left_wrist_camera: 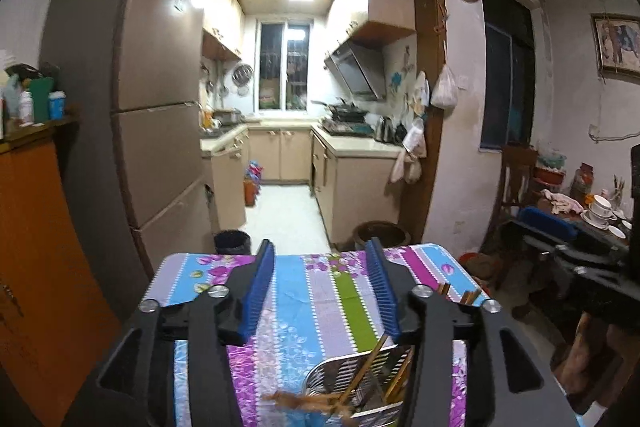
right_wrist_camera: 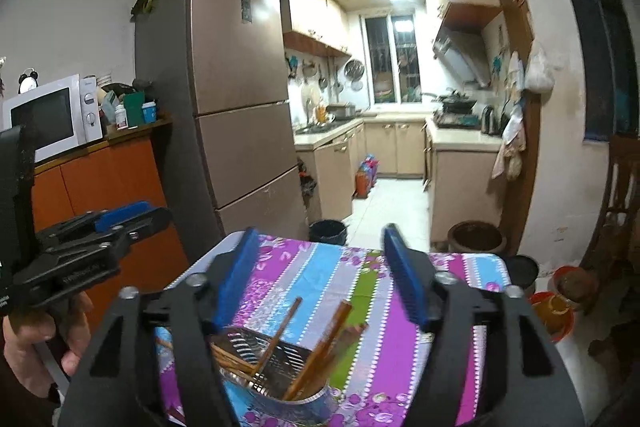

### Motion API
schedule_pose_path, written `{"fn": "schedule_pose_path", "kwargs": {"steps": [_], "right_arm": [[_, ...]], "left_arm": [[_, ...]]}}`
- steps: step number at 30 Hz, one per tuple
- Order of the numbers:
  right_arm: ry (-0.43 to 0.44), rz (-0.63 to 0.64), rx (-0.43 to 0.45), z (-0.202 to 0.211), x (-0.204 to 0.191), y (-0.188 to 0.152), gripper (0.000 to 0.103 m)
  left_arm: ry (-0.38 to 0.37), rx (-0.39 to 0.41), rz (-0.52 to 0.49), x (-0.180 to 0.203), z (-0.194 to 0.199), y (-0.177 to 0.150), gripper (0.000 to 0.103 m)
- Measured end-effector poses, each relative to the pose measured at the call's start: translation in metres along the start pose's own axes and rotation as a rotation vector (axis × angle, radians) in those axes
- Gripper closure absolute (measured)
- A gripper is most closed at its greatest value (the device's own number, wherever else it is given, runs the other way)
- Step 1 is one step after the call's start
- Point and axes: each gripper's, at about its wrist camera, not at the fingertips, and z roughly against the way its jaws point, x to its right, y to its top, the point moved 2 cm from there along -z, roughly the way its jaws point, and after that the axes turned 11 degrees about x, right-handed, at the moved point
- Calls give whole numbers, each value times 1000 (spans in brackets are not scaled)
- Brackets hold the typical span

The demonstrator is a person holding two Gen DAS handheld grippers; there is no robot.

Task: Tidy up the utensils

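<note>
A slotted metal utensil holder [right_wrist_camera: 276, 367] stands on a table with a striped floral cloth [right_wrist_camera: 320, 275], with several brown wooden chopsticks [right_wrist_camera: 320, 347] leaning in it. It also shows low in the left wrist view [left_wrist_camera: 360, 379], with chopsticks [left_wrist_camera: 368, 359] in it and a blurred brown piece [left_wrist_camera: 300, 403] in front. My left gripper [left_wrist_camera: 322, 251] is open and empty above the cloth [left_wrist_camera: 296, 291]. My right gripper [right_wrist_camera: 320, 239] is open and empty above the holder. The left gripper also shows at the left of the right wrist view [right_wrist_camera: 120, 223].
A tall brown fridge [right_wrist_camera: 236, 87] and an orange cabinet [right_wrist_camera: 100, 187] with a microwave [right_wrist_camera: 48, 119] stand to the left. A black bin [right_wrist_camera: 328, 231] and a dark clay pot [right_wrist_camera: 476, 237] sit beyond the table. A cluttered side table with cups [left_wrist_camera: 600, 211] is at the right.
</note>
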Motion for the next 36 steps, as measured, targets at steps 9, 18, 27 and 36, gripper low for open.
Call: {"fn": "schedule_pose_path", "kwargs": {"steps": [9, 18, 27, 36], "right_arm": [[-102, 71, 126, 77, -6, -18, 6], [-194, 101, 163, 163, -46, -69, 6], [-252, 83, 135, 241, -81, -143, 6], [-276, 53, 119, 292, -94, -180, 6]], "left_arm": [[120, 175, -59, -15, 104, -26, 4], [136, 299, 7, -14, 213, -67, 5], [88, 264, -19, 31, 299, -142, 5], [32, 199, -7, 53, 338, -185, 5]]}}
